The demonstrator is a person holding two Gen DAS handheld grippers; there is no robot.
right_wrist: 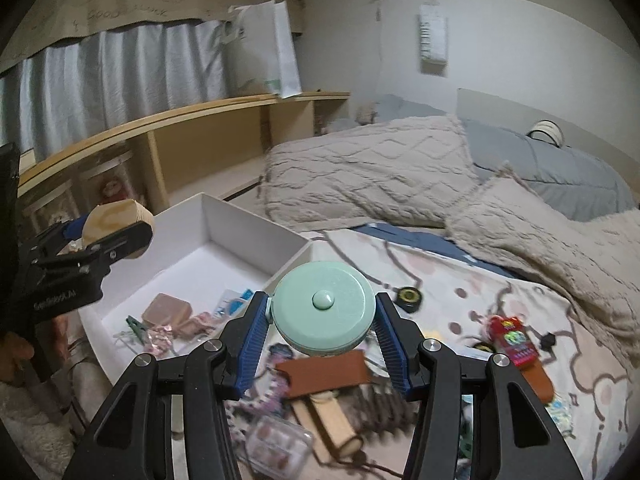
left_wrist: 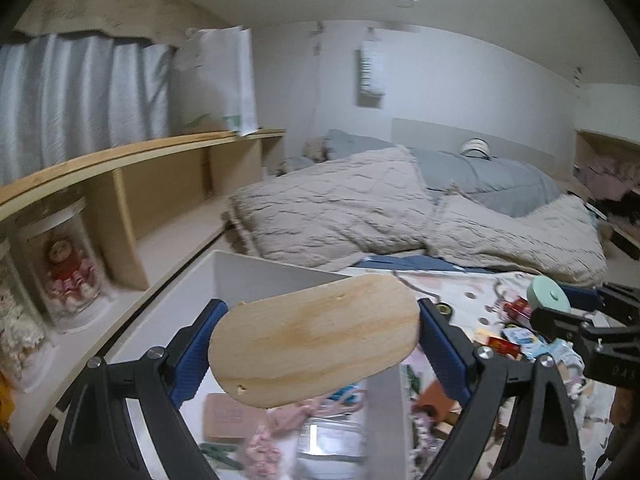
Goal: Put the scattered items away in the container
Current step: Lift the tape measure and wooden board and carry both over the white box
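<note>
My left gripper (left_wrist: 318,338) is shut on a wide oval wooden piece (left_wrist: 314,338), held in the air above the white box (left_wrist: 276,268). From the right wrist view that wooden piece (right_wrist: 116,218) hangs over the box's left side. My right gripper (right_wrist: 322,314) is shut on a round mint-green case (right_wrist: 324,310), raised above the box's near right corner (right_wrist: 298,258). In the left wrist view the same green case (left_wrist: 546,294) shows at the right. Inside the white box (right_wrist: 224,216) lie a pink pouch (right_wrist: 166,310), a green clip (right_wrist: 136,324) and small packets.
Scattered on the patterned bed sheet (right_wrist: 448,292) are a brown leather strip (right_wrist: 324,374), a wooden handle (right_wrist: 334,424), a clear case (right_wrist: 280,446), a red packet (right_wrist: 512,338) and a black round piece (right_wrist: 408,294). A beige blanket (right_wrist: 372,172) lies beyond; a wooden shelf (right_wrist: 168,118) runs left.
</note>
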